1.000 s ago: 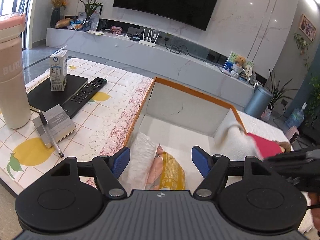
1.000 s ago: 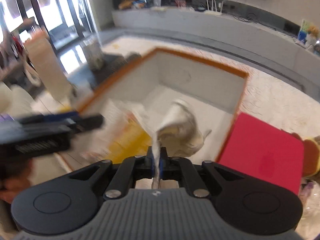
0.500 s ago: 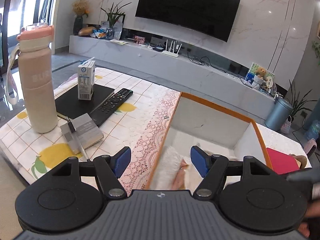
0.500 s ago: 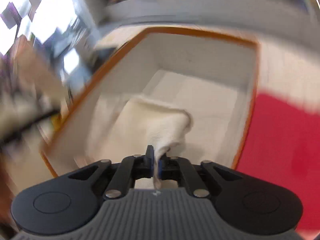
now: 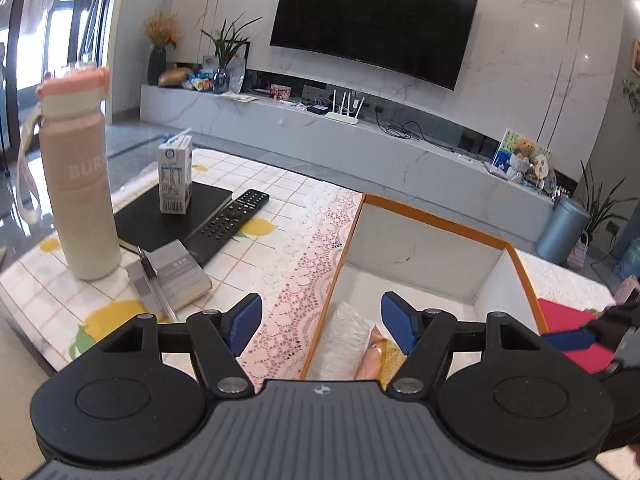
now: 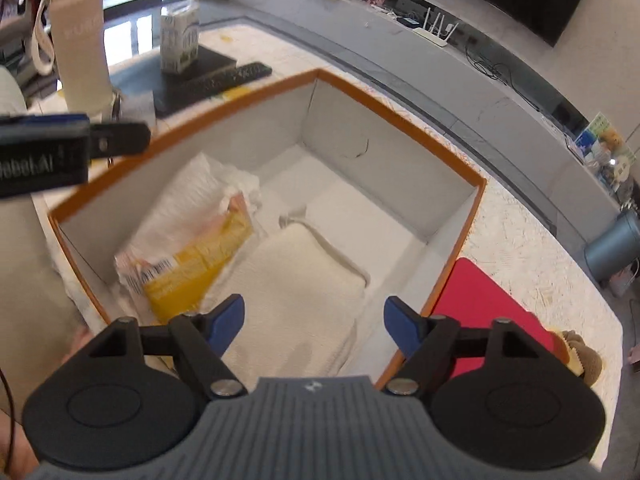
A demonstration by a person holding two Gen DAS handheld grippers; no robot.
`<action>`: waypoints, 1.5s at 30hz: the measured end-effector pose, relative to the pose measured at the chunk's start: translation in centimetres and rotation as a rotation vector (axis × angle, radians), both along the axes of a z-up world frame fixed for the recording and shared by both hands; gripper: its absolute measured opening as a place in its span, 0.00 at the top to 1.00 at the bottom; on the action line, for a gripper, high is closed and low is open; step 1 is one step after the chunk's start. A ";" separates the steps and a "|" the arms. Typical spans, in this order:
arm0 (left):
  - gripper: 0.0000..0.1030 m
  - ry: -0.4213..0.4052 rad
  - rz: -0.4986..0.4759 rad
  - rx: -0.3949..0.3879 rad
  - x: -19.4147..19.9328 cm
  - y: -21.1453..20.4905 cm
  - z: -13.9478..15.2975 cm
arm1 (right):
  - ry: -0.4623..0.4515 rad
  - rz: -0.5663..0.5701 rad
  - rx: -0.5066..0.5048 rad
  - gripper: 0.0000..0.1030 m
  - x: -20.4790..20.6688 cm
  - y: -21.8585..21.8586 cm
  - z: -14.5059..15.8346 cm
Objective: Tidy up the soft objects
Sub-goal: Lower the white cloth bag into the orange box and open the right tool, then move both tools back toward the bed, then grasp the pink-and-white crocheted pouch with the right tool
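Pink bottle (image 5: pixel 76 184) upright at far left on the table, milk carton (image 5: pixel 175 176) on a black notebook (image 5: pixel 168 216), remote (image 5: pixel 228 224) beside. My left gripper (image 5: pixel 320 326): jaws wide, nothing between, above the near left rim of the orange-edged box (image 6: pixel 400 120). Inside: white padding (image 6: pixel 192 196), yellow packet (image 6: pixel 196 268), cream towel (image 6: pixel 296 292). My right gripper (image 6: pixel 314 320): jaws wide, over the towel. Red cloth (image 6: pixel 476 300) lies outside, right.

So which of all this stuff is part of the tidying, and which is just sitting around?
Part of the job:
cream folded towel
yellow plastic packet
orange-rimmed white box
red flat cloth

Lying about:
pink water bottle
black remote control
small milk carton
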State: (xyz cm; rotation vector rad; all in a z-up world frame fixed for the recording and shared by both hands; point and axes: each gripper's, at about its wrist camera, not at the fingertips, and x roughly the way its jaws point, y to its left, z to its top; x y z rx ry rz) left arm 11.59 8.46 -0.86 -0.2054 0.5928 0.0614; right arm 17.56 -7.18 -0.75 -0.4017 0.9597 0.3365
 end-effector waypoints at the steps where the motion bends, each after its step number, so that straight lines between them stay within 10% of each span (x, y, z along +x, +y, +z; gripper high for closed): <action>1: 0.22 0.000 0.001 0.009 0.0 -0.1 0.1 | -0.008 -0.002 0.007 0.27 0.0 0.0 0.3; 17: 0.17 -0.031 -0.034 0.071 -1.6 -3.0 3.4 | -0.116 -0.020 0.161 0.21 -1.4 -4.0 5.8; 32: 0.12 -0.055 -0.294 0.070 -3.4 -13.3 6.3 | -0.458 -0.369 0.239 0.03 -8.5 -22.0 10.0; 42: 0.12 0.111 -0.372 0.144 -1.5 -18.3 1.1 | -0.047 -0.420 0.389 0.03 -5.2 -27.8 -1.7; 45: 0.12 0.116 -0.407 0.168 -2.4 -18.9 0.6 | 0.018 -0.384 0.273 0.03 -4.3 -25.6 -4.5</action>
